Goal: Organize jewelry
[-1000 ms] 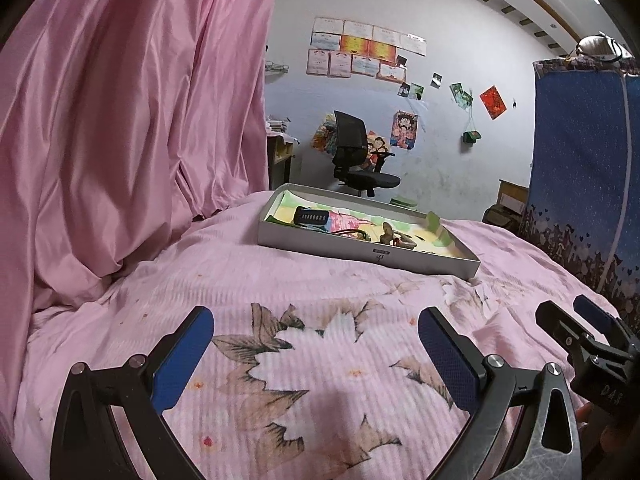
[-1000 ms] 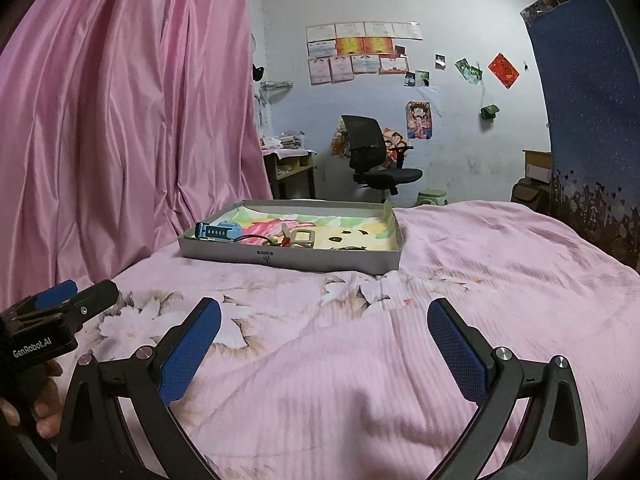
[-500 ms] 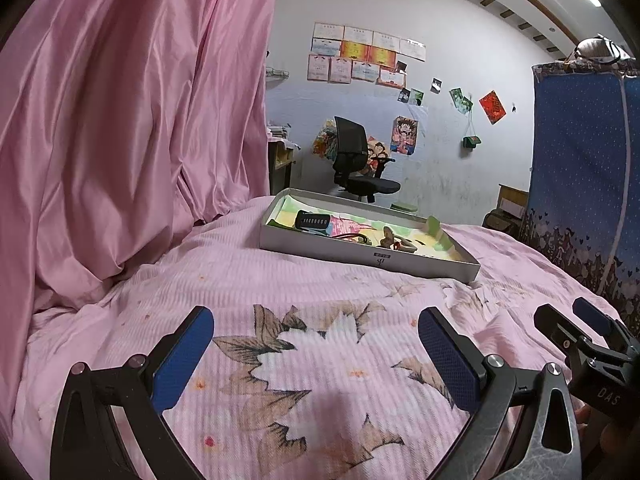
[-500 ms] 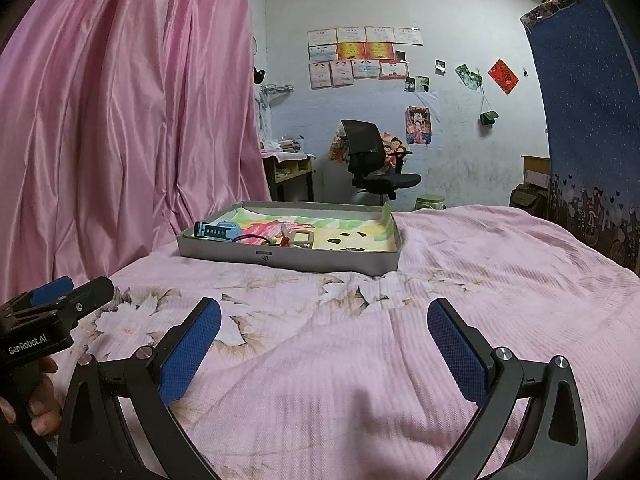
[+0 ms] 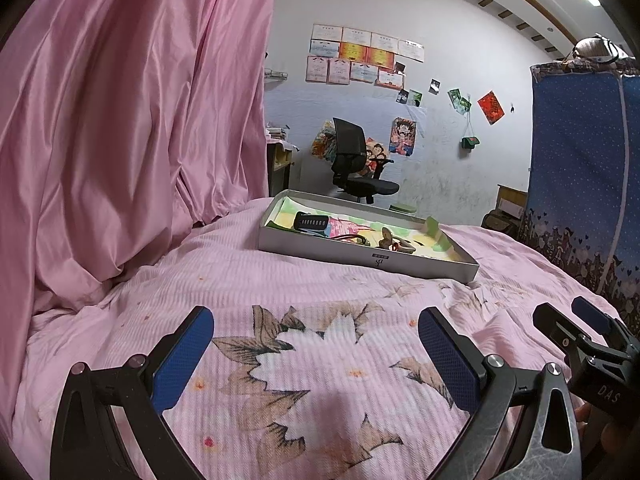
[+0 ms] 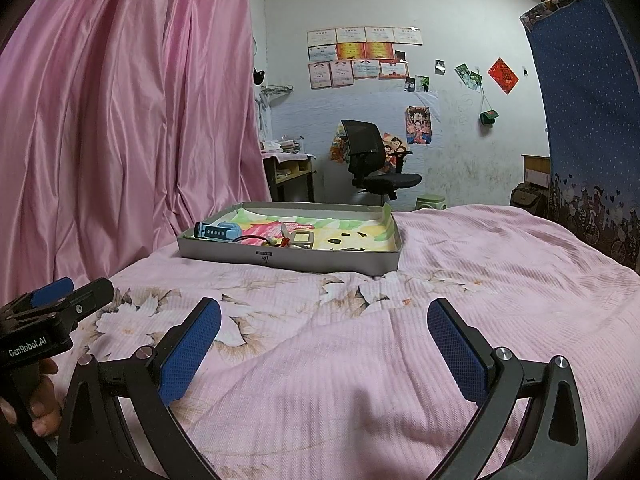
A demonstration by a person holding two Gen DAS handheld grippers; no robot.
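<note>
A shallow grey tray (image 5: 360, 257) lies on the pink bedspread, also in the right wrist view (image 6: 280, 259). It holds a blue watch (image 6: 216, 232), a dark strap (image 5: 311, 223), a red cord (image 6: 250, 238), a square buckle piece (image 6: 302, 239) and small dark bits (image 6: 346, 242). My left gripper (image 5: 316, 354) is open and empty, well short of the tray. My right gripper (image 6: 324, 350) is open and empty, also short of the tray. Each gripper shows at the edge of the other's view, the right one (image 5: 580, 332) and the left one (image 6: 60, 300).
A pink curtain (image 5: 120, 120) hangs at the left. A blue fabric wardrobe (image 5: 580, 160) stands at the right. A black office chair (image 6: 372, 160) and a desk (image 6: 288, 168) stand beyond the bed by the wall.
Both grippers have tilted slightly upward; the tray sits a little lower in both views. Both grippers stay open and empty.
</note>
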